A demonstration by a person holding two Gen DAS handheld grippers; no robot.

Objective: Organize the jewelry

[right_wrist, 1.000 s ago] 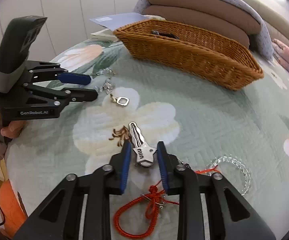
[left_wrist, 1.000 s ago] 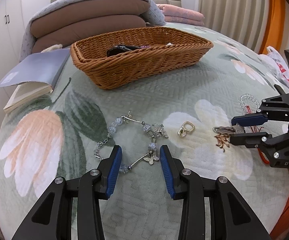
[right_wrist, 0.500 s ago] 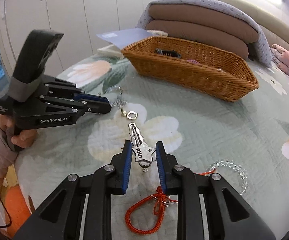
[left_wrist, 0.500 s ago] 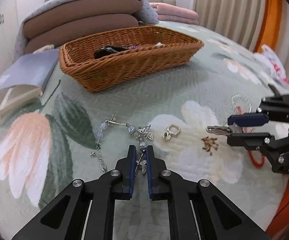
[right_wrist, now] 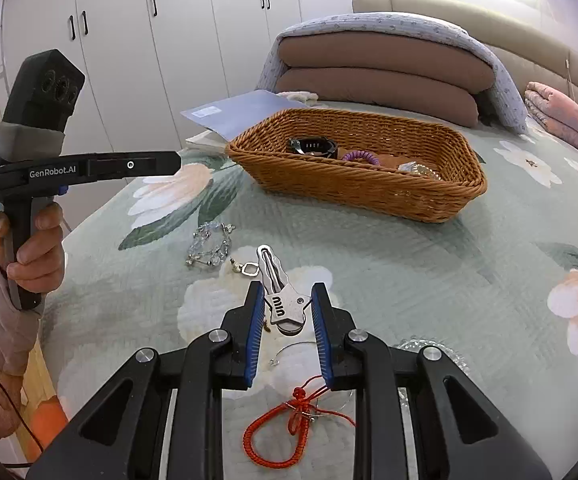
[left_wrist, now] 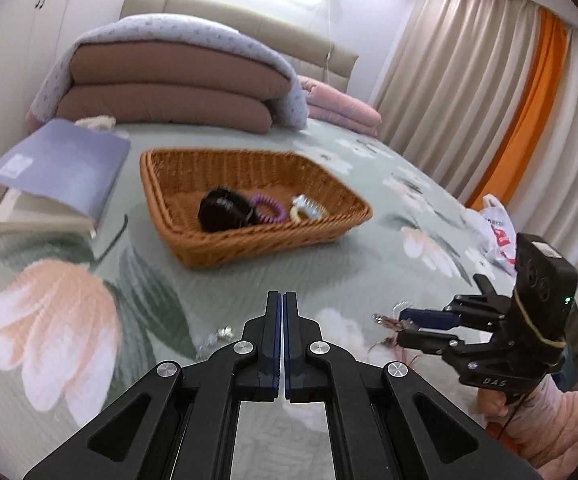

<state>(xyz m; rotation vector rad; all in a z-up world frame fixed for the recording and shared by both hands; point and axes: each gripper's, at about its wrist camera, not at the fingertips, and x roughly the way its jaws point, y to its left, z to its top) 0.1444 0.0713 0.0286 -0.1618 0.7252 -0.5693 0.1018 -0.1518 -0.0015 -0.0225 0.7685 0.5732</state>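
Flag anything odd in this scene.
The left gripper is shut on nothing and held above the bed, while the beaded bracelet lies bunched on the quilt. The right gripper is clamped on the key. Nothing else stands out.

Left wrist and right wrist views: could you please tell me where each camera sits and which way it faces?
Left wrist: on the left gripper, looking along its shut fingers across the bed to the wicker basket; the right gripper and a sleeve show at right.
Right wrist: on the right gripper, shut on a silver key, facing the basket; the left gripper and hand show at left.
Shared: basket, bracelet, folded quilts.
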